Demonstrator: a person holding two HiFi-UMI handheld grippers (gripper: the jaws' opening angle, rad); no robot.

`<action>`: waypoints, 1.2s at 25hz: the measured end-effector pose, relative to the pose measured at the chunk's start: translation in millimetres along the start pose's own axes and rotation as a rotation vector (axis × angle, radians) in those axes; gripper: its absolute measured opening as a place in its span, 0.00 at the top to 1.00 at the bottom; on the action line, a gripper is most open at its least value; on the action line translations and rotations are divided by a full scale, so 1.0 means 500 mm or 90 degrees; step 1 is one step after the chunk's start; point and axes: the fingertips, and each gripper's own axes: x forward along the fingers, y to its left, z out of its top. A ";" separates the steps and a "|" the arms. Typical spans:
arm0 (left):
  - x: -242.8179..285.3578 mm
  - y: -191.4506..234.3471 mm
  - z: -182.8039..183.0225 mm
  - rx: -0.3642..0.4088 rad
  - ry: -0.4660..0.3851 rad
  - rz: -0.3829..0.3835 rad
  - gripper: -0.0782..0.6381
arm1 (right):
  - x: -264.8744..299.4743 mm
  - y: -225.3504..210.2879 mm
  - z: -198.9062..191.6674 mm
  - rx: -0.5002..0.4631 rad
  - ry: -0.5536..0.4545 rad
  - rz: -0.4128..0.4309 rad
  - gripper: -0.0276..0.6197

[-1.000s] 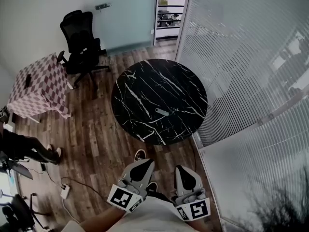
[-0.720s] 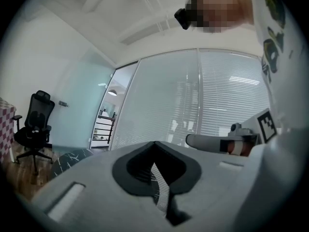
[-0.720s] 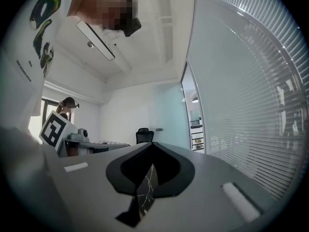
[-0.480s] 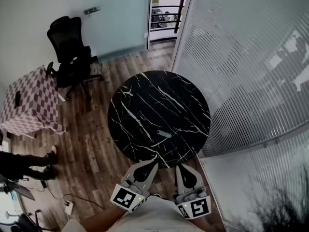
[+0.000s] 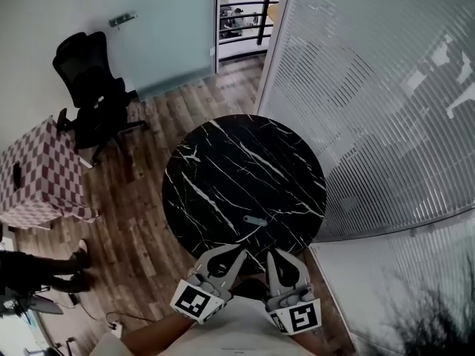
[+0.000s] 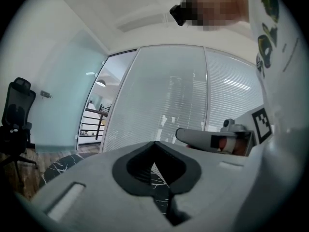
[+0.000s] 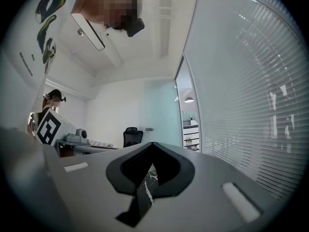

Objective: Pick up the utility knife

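Head view: the brown wooden plank floor [image 5: 141, 221] carries the round black marble table with white veins [image 5: 223, 162]. My 2 grey tongs are at its near rim, the left gripper [image 5: 239, 252] and the right gripper [image 5: 272, 252]. Both are clenched tip to tip on nothing. The small grey utility knife [image 5: 255, 220] lies flat on the tabletop near that rim, just ahead of both tips, untouched.

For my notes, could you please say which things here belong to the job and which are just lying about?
Job: utility knife; black marble table; left gripper; right gripper.
Lying about: office chair; table with checked cloth.
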 end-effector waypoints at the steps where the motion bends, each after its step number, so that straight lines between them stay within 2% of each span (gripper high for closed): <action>1: 0.006 0.005 0.001 -0.001 0.002 -0.002 0.88 | 0.005 -0.006 -0.001 0.001 0.002 -0.002 0.95; 7: 0.039 0.032 0.003 -0.026 0.008 0.010 0.88 | 0.037 -0.034 -0.010 -0.015 0.022 0.010 0.95; 12: 0.069 0.044 -0.006 -0.020 0.008 0.013 0.88 | 0.065 -0.070 -0.039 -0.038 0.049 0.030 0.95; 17: 0.102 0.074 -0.082 0.031 0.027 0.019 0.88 | 0.082 -0.090 -0.143 -0.067 0.115 0.060 0.95; 19: 0.113 0.090 -0.122 0.019 0.041 0.019 0.89 | 0.090 -0.097 -0.192 -0.086 0.148 0.074 0.90; 30: 0.151 0.150 -0.289 -0.004 0.120 0.026 0.88 | 0.123 -0.156 -0.418 -0.137 0.281 0.110 0.81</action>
